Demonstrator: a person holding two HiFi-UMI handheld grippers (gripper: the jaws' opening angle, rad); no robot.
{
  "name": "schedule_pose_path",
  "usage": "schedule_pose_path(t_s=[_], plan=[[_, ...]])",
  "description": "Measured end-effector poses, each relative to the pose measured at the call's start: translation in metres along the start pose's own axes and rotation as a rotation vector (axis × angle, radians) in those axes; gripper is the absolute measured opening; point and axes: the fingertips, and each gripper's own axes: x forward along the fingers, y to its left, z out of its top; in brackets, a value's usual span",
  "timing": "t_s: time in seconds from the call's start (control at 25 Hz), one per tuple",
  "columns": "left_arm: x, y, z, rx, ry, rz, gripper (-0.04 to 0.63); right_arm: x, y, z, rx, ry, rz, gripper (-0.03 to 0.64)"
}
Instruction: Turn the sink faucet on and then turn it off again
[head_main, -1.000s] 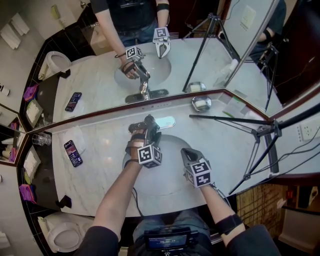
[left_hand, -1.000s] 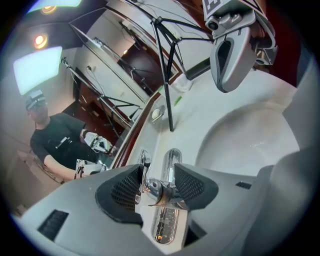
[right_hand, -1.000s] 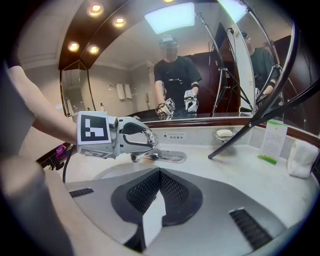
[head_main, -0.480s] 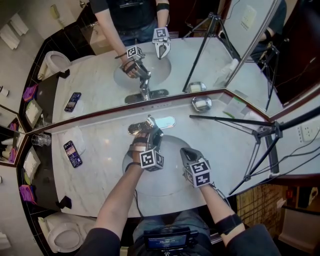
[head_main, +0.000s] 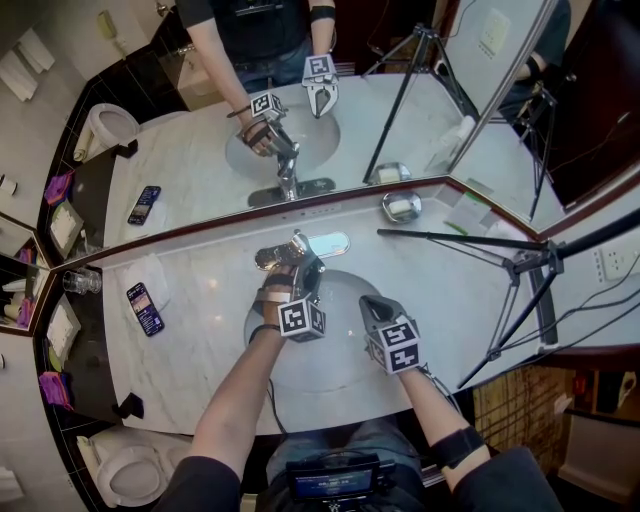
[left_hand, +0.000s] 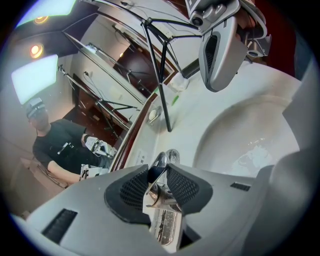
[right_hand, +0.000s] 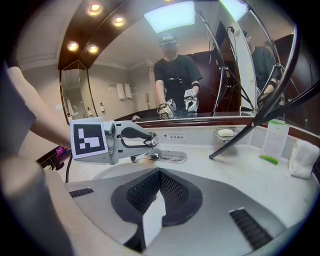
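Vanity (head_main: 200, 300): left claw (left_hand: 158, 175) just closed on faucet lever (left_hand: 160, 161); right claw (right_hand: 159, 186) shut.

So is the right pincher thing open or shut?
Shut. The right gripper has its pads pressed together with nothing between them, as its own view shows.

Tripod leg (head_main: 450, 238) (dark) right of faucet (head_main: 327, 243).

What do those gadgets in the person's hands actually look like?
Both the left claw and the right claw are pale grey plastic with black, mesh-textured pads. Each carries a white cube printed with black square markers. The person wears black short sleeves and a black band on the right forearm.
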Motion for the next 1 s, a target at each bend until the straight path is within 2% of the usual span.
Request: schedule_pose_path(t_s=[0.36, 0.64, 0.72, 0.84, 1.0], plan=[[-0.007, -0.001, 0.000, -0.019, 0.026, -0.005, 0.109, -0.011, 0.000, 0.008, -0.015, -0.014, -0.005, 0.020], [-0.047, -0.014, -0.006, -0.012, 0.031, -0.012, 0.095, -0.021, 0.005, 0.016, -0.031, -0.023, 0.000, 0.020], [-0.065, -0.013, -0.007, -0.049, 0.024, -0.004, 0.072, -0.024, 0.010, 0.021, -0.037, -0.025, 0.006, 0.020], [-0.091, -0.003, -0.009, -0.161, 0.019, 0.019, 0.000, -0.023, 0.013, 0.026, -0.056, -0.034, 0.015, 0.020], [-0.126, 0.012, -0.005, -0.314, -0.014, 0.040, 0.000, -0.024, 0.021, 0.038, -0.081, -0.048, 0.031, 0.020]])
